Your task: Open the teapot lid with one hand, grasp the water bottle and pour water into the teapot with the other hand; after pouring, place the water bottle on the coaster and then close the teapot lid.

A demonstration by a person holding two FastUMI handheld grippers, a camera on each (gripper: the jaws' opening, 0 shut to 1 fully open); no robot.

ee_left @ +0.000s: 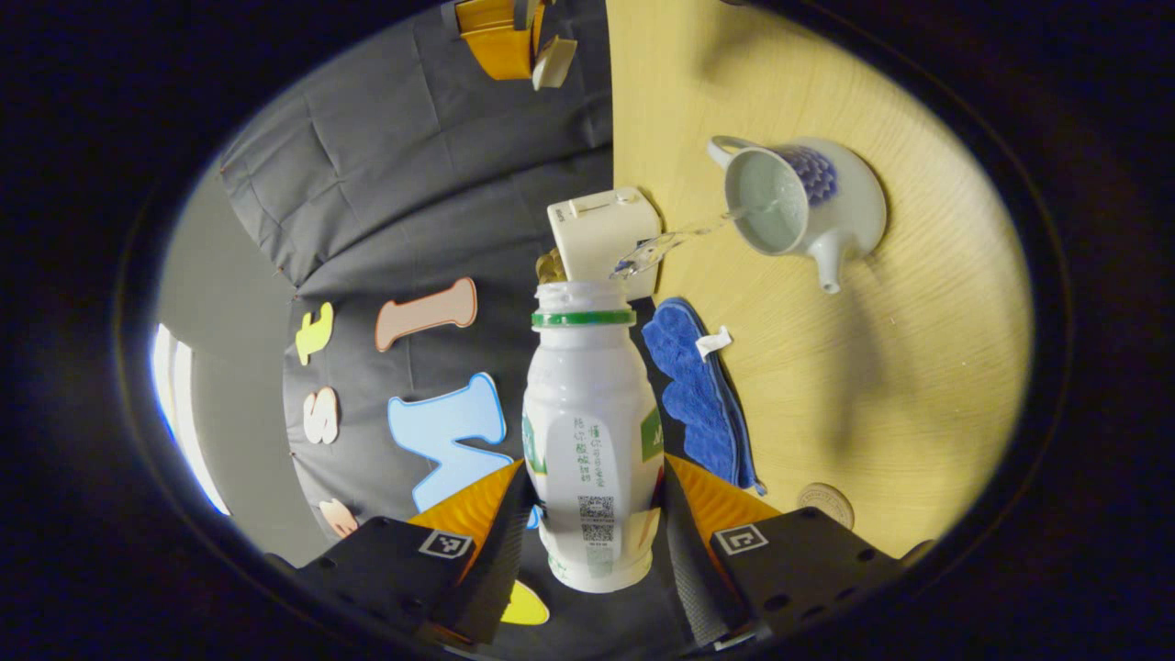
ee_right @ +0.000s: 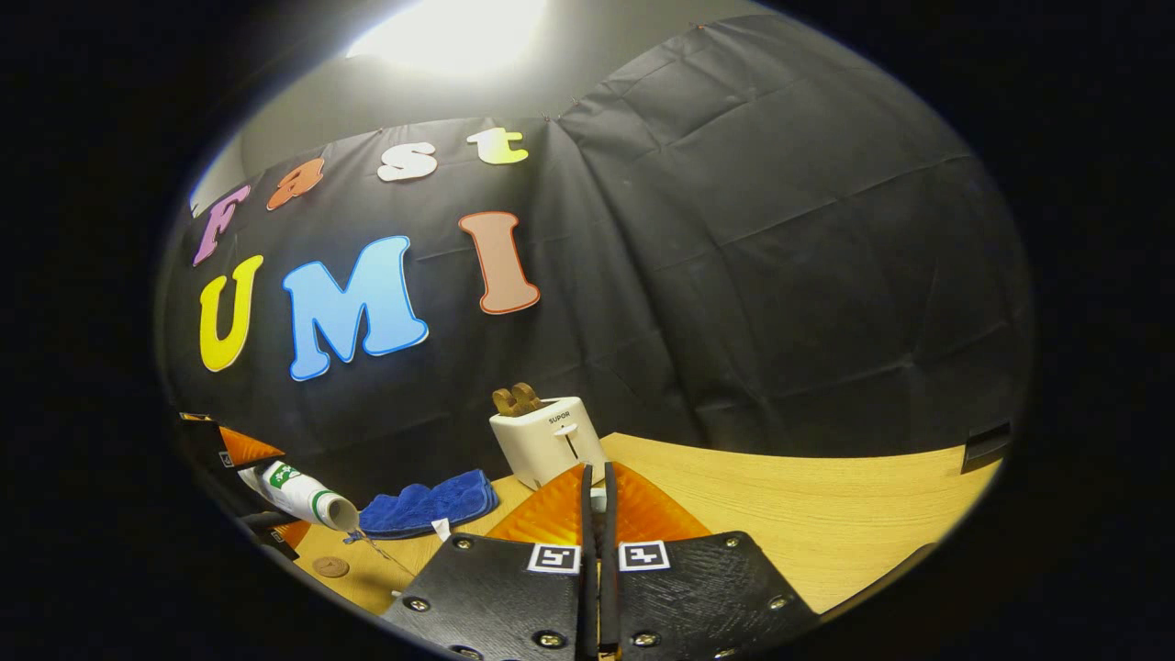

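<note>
While water runs: a thin clear stream (ee_left: 675,240) leaves the mouth of the water bottle (ee_left: 592,431) and lands inside the open teapot (ee_left: 797,207)
Left gripper (ee_left: 592,528): its fingers press on either side of the bottle's lower body, holding it tipped over so the open neck with its green ring points toward the teapot
Water bottle from the right gripper view: it shows tilted mouth-down at the lower left (ee_right: 298,494), with a fine trickle falling from it
Teapot: white with a blue pattern, it sits lidless on the tabletop (ee_left: 881,367), handle on one side and spout on the other, water visible inside
Right gripper (ee_right: 597,514): the fingers stand almost together with only a narrow slit between them; something small and pale sits in that slit at the tips, though I cannot tell what it is or whether it is gripped
Coaster (ee_left: 825,503): a small round brown disc lying bare on the tabletop, apart from the teapot, near the blue cloth (ee_left: 698,386)
Toaster (ee_right: 546,441): white, standing at the back edge of the tabletop beside the cloth, with brown slices poking out of the top
</note>
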